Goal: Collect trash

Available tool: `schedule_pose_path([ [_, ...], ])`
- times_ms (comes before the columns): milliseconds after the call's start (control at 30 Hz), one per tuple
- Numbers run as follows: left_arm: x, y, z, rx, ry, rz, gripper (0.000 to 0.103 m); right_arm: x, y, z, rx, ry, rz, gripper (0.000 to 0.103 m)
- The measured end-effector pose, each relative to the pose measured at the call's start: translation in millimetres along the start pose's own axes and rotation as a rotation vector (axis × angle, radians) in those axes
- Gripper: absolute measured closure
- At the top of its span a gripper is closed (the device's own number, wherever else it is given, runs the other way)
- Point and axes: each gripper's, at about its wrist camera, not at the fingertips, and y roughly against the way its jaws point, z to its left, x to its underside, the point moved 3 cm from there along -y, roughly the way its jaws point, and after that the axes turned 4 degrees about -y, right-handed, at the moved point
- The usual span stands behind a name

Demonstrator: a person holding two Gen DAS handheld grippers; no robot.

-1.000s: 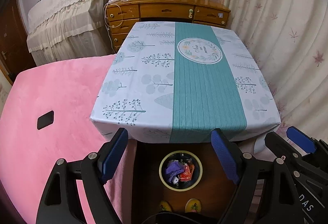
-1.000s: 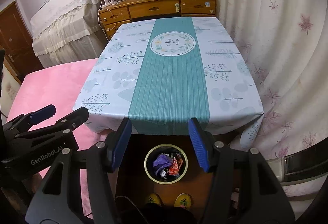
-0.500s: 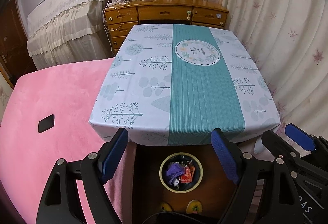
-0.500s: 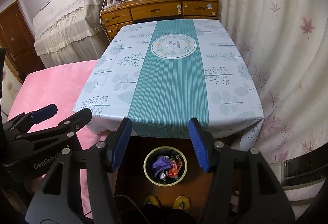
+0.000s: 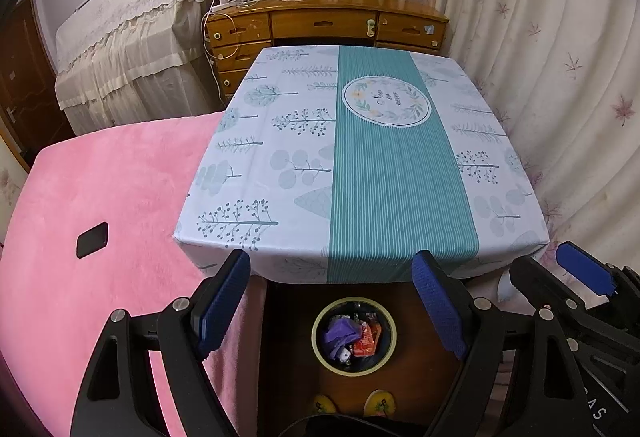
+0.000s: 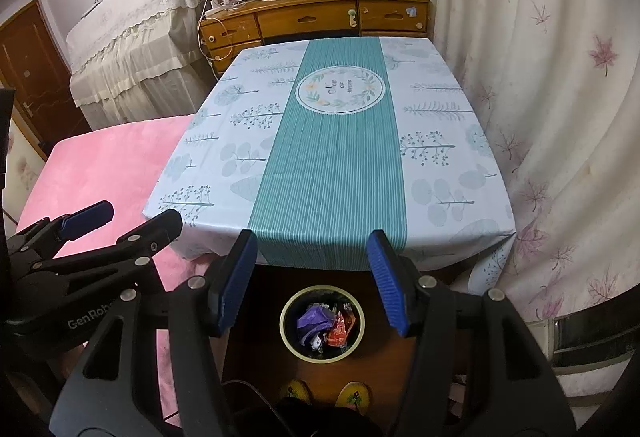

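Bench: the bench (image 5: 280,165), under a leaf-print cloth with a teal stripe, fills the middle of both views.
Bed: the pink bed (image 5: 100,197) sits at the left.
Bin: the trash bin (image 5: 354,333) stands on the floor at lower centre, just below the bench's near edge.
Trash: purple and red-orange wrappers (image 6: 323,323) lie inside it.
Left tongs (image 5: 334,307): released, empty, spread either side of the bin.
Right tongs (image 6: 314,283): released, empty, likewise.
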Motion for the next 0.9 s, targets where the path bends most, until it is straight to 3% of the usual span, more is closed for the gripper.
schedule_pose_path([
  [900,0.6,-3.2,0.1,-0.015,-0.009,0.004,0.019,-2.8,0.7,0.3,-0.006,0.0,-0.001,0.048],
])
